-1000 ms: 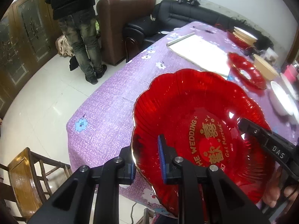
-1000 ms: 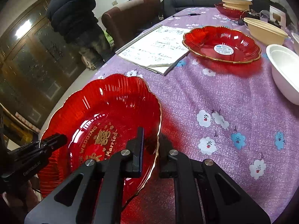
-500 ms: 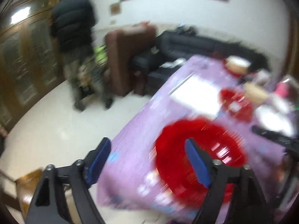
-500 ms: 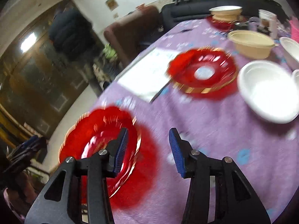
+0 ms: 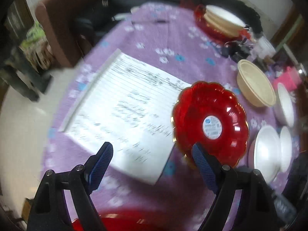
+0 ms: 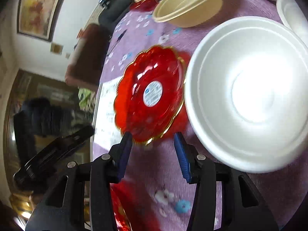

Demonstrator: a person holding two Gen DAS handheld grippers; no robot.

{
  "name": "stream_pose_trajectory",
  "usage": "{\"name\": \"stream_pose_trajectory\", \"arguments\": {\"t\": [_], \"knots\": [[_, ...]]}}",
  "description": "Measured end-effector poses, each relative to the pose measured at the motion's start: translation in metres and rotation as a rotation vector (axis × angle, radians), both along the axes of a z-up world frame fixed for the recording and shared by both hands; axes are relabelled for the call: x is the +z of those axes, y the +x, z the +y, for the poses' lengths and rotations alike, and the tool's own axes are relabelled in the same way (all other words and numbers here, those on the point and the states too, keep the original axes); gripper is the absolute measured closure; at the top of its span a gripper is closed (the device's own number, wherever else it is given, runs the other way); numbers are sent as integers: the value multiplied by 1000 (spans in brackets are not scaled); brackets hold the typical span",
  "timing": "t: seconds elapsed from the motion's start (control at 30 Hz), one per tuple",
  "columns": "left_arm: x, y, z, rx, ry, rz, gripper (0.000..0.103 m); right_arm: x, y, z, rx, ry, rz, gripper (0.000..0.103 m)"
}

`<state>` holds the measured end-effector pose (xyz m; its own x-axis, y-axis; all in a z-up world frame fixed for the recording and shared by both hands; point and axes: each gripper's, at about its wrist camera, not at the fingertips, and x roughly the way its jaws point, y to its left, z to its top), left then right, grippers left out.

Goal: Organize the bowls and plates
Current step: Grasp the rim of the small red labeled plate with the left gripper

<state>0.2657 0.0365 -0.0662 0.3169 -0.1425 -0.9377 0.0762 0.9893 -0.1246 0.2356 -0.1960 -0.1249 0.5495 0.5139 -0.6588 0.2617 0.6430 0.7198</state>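
Observation:
A red scalloped plate with a round sticker (image 5: 209, 123) lies on the purple flowered tablecloth (image 5: 184, 44); it also shows in the right wrist view (image 6: 152, 94). My left gripper (image 5: 152, 165) is open and empty, above the notebook, with its right finger near that plate's near rim. My right gripper (image 6: 154, 152) is open and empty, just short of the plate's near rim. The red wedding plate lies behind both grippers, its edge at the bottom of each view (image 5: 115, 221) (image 6: 119, 211). A large white bowl (image 6: 248, 94) sits right of the sticker plate.
An open lined notebook (image 5: 123, 113) lies left of the sticker plate. A beige bowl (image 5: 256, 86) (image 6: 188, 7), white bowls (image 5: 269, 152) and a far stack of bowls on a red plate (image 5: 221, 23) stand along the right. Sofas lie beyond the table.
Both grippers opened and let go of the red wedding plate, which now lies on the table. Both moved forward over the table toward the red sticker plate.

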Motion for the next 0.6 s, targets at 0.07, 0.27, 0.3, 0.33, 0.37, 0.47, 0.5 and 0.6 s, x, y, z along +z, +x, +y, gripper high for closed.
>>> {"name": "stream_pose_trajectory", "arguments": {"t": [0.07, 0.27, 0.3, 0.33, 0.37, 0.47, 0.5, 0.6], "knots": [[-10, 7, -4, 13, -30, 25, 19, -3, 7, -1, -27, -6, 12, 57], [-30, 27, -23, -5, -76, 96, 23, -25, 23, -2, -41, 38, 48, 57], [-32, 29, -25, -7, -84, 103, 27, -25, 23, -3, -45, 41, 40, 57], [-36, 31, -27, -10, -92, 112, 33, -24, 24, -4, -46, 40, 36, 57], [-39, 34, -29, -12, -100, 121, 37, -24, 24, -5, -44, 37, 30, 57], [-39, 34, -33, -38, -89, 100, 58, -24, 25, -4, -34, 15, 1, 59], [-40, 34, -35, -53, -90, 106, 72, -24, 25, -3, -36, -11, 1, 64], [-40, 28, -35, -68, -42, 90, 88, -27, 24, -8, -47, -52, 2, 87]]}}
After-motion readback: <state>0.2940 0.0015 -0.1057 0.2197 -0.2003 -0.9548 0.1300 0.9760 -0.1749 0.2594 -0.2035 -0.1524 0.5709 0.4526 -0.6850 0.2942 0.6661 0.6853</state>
